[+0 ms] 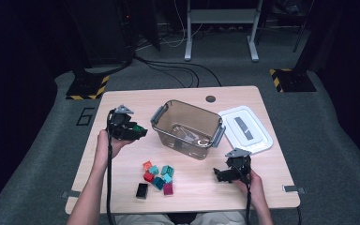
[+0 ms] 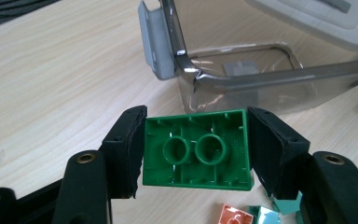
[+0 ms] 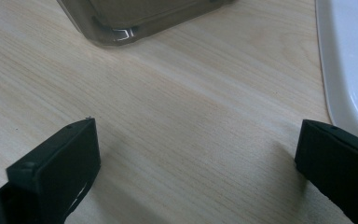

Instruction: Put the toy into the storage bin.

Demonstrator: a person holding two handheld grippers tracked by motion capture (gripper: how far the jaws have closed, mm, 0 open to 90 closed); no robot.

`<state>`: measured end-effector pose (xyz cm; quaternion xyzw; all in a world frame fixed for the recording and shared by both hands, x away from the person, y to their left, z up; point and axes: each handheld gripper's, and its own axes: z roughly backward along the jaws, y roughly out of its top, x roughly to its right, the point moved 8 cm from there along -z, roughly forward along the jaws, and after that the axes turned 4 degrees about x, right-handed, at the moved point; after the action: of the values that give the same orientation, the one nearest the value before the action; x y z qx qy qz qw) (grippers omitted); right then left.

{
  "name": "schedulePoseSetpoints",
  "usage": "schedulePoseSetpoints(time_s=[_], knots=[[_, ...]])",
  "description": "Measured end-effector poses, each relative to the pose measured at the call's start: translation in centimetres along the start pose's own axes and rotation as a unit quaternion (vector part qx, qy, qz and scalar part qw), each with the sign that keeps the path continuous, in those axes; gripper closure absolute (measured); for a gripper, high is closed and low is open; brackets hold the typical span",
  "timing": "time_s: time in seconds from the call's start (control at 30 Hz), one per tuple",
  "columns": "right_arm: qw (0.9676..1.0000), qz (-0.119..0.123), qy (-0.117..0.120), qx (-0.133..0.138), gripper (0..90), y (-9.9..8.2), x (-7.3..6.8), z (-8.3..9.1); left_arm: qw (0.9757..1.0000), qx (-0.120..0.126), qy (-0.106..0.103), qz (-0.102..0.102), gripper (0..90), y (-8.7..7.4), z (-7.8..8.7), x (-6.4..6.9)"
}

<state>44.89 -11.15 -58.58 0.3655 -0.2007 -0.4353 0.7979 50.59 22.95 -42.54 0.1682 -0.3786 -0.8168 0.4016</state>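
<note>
A green brick [image 2: 196,151] shows its hollow underside, clamped between the two black pads of my left gripper [image 2: 196,154]. From above, that left gripper [image 1: 136,131] hovers over the table's left side with the green brick [image 1: 138,127] at its tip, just left of a clear smoky bin [image 1: 188,129]. The bin [image 2: 242,79] lies ahead of the held brick. My right gripper [image 1: 219,174] rests low near the front right of the table. Its jaws stand wide apart over bare wood in the right gripper view [image 3: 198,158].
Several loose bricks [image 1: 157,178] in red, teal, orange, magenta and black lie at the table's front centre. A white lid [image 1: 246,129] lies flat to the right of the bin. The wooden table [image 1: 122,197] ends close behind both hands.
</note>
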Motion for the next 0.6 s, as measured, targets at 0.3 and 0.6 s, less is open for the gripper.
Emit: schedulePoseSetpoints(time_s=[0.3, 0.6], knots=[[1.0, 0.001, 0.002, 0.002, 0.0, 0.1, 0.0, -0.1, 0.9998, 0.009, 0.008, -0.016, 40.4, 2.3, 0.6, 0.4], [1.0, -0.002, 0.003, 0.0, 0.0, 0.1, 0.0, 0.0, 0.9995, 0.015, 0.005, -0.028, 40.4, 4.8, 0.3, 1.3]])
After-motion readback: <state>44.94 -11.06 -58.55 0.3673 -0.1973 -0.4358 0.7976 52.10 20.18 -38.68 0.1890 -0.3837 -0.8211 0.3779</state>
